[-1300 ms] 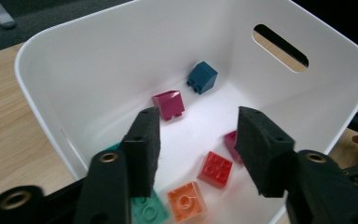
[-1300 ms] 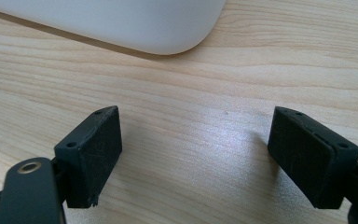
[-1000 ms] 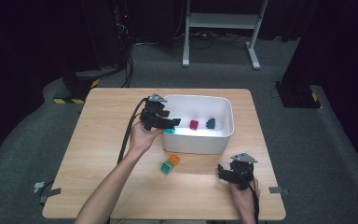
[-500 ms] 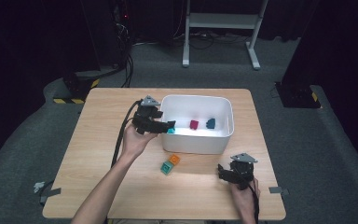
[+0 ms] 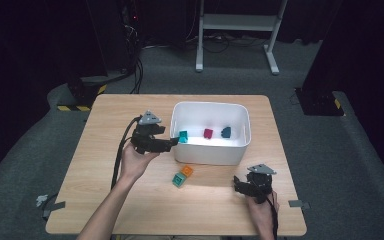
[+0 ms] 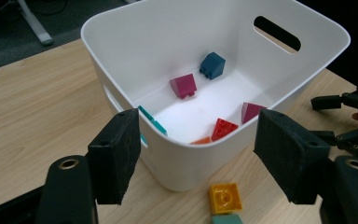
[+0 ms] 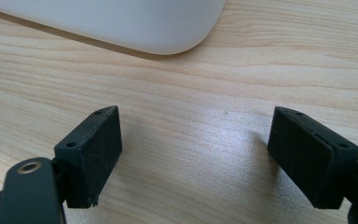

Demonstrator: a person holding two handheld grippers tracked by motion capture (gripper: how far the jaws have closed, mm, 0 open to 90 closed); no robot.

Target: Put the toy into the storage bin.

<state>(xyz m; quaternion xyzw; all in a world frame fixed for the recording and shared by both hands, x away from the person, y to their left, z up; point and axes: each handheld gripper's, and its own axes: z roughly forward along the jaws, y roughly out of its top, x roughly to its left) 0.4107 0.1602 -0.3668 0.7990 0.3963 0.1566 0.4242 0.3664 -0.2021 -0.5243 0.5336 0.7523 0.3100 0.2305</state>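
So, from the high view I have the left gripper at the left end of the white bin, jaws apart with nothing between them; they have just been opening. The two loose bricks, orange brick and teal brick, lie on the table in front of the bin, touching each other. They sit toward me and to the right of my left gripper, and to the left of my right gripper, roughly between the two.

In the left gripper view, the jaws straddle the bin's near corner without pressing it, and the orange brick lies just below, the teal one at the bottom edge. I'd judge a short pull back and down reaches them.

In the right gripper view, the right gripper stands wide open over bare wood, the bin's wall ahead.
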